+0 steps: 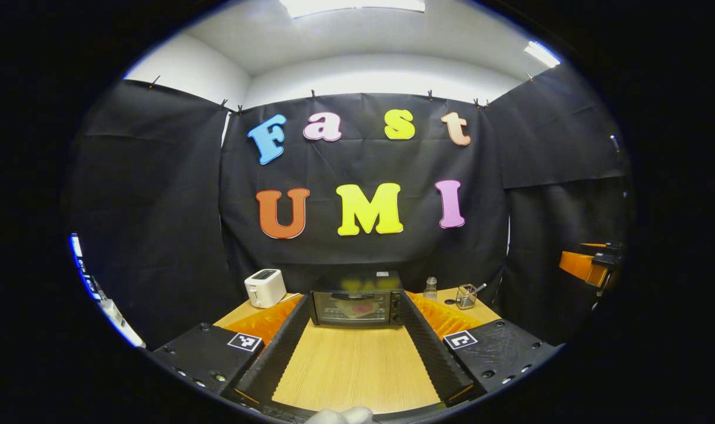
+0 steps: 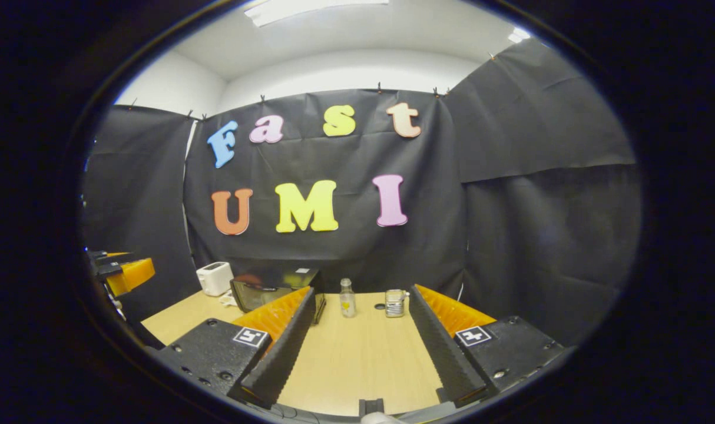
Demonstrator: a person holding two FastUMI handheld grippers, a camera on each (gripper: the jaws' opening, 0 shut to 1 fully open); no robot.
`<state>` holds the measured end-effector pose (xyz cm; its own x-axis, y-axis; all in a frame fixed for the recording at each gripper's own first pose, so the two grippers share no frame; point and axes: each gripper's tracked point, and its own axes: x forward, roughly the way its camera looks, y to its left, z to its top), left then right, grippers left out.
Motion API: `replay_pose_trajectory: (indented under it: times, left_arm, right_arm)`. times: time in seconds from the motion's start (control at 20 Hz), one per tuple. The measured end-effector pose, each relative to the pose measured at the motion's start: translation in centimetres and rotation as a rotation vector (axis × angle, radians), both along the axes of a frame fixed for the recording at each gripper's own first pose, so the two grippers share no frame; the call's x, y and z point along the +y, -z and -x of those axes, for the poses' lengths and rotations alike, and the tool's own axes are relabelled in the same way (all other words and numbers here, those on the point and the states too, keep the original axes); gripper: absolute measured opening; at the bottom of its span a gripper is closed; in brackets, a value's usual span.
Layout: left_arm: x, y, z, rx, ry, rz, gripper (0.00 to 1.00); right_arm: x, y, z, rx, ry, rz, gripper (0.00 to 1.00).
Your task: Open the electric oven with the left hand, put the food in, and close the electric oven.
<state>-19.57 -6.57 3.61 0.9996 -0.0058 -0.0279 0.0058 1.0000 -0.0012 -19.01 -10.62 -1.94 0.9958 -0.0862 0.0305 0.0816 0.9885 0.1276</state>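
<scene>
Nearest in the left gripper view, the left tool is hovering with its fingers spread wide over the pale wooden table, holding nothing. Between those fingers, at twelve o'clock, the black electric oven with a glass door is sitting with its door closed; something reddish is showing through the glass, too blurred to name. In the right gripper view the right tool is likewise gaping and carrying nothing, the oven lying at ten o'clock. Judging from this, either the task is not yet starting or the food is already inside; I cannot tell which. A white toaster and a small clear bottle are standing farther back
</scene>
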Motion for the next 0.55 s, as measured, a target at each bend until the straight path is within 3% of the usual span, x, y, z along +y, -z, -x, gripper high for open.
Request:
replay_pose_trajectory:
  times: [0.15, 0.25, 0.3, 0.45, 0.55]
  left_arm:
    - [0.1, -0.4, -0.5, -0.007, 0.017, 0.002, 0.96]
    - [0.4, -0.6, -1.0, -0.012, 0.02, 0.0, 0.96]
    - [0.6, -0.7, -1.3, -0.009, 0.021, 0.002, 1.0]
    - [0.7, -0.9, -2.3, -0.003, 0.041, 0.001, 0.96]
    - [1.0, -1.3, -3.0, -0.019, 0.056, 0.009, 0.96]
  right_arm:
    - [0.5, -0.9, -0.2, -0.008, 0.014, 0.011, 0.96]
    - [1.1, -1.3, -0.4, -0.012, 0.022, 0.018, 1.0]
    - [1.2, -1.6, -0.7, -0.017, 0.029, 0.019, 0.96]
    - [1.8, -2.3, -1.2, -0.028, 0.048, 0.01, 1.0]
    - [1.9, -2.3, -1.5, -0.019, 0.071, 0.019, 0.96]
